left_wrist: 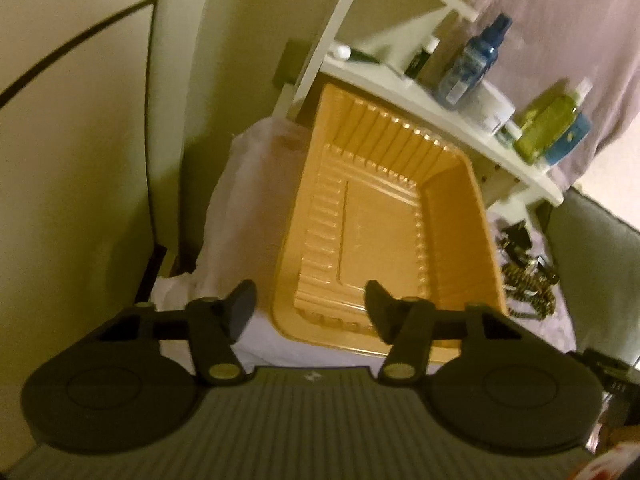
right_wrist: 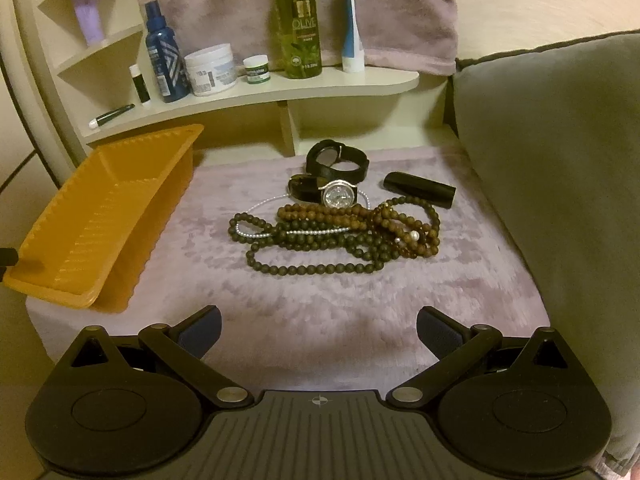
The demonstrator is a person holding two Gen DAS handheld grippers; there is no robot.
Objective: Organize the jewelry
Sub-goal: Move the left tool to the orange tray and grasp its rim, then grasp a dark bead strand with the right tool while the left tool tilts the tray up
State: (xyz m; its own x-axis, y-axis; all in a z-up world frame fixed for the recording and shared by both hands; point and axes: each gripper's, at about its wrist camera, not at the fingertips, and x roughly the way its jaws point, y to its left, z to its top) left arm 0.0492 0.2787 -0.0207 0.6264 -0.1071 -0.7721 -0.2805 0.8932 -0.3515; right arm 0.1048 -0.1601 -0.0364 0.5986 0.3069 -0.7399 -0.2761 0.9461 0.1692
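Note:
An empty orange plastic tray sits on a pale purple fuzzy cloth; it shows at the left in the right wrist view. My left gripper is open and empty, just above the tray's near rim. A tangle of dark and brown bead necklaces with a thin pearl strand lies mid-cloth, also at the right edge of the left wrist view. A silver-faced watch, a black watch and a black cylinder lie behind the beads. My right gripper is open and empty, short of the beads.
A cream corner shelf behind the cloth holds a blue spray bottle, a white jar, a green olive bottle and a tube. A grey cushion borders the right side. A wall stands left.

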